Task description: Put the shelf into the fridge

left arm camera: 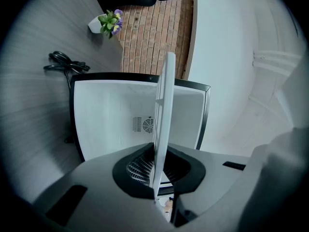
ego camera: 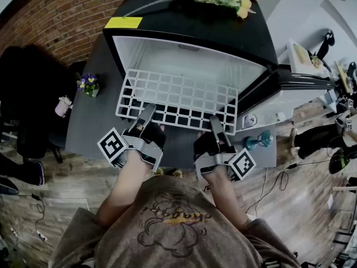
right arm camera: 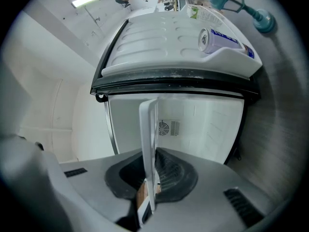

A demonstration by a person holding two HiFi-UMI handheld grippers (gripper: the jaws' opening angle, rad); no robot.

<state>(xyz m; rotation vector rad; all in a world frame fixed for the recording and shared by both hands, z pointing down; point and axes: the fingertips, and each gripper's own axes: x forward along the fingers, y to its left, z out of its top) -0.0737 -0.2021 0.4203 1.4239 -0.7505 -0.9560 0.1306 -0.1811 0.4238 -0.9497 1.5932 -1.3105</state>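
The left tongs (ego camera: 149,110) and right tongs (ego camera: 215,121) each clamp the white shelf (left arm camera: 165,100), held at the open fridge (ego camera: 195,29).

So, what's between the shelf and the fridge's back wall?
Nothing. In both gripper views the fridge is bare white inside, from the shelf back to the vent.

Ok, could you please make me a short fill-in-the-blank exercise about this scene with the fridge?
1. The left gripper and the right gripper are both shut on the white ____.
2. The fridge in front of them stands ____.
3. A can lies in the fridge's ____.

Missing words: shelf; open; door.
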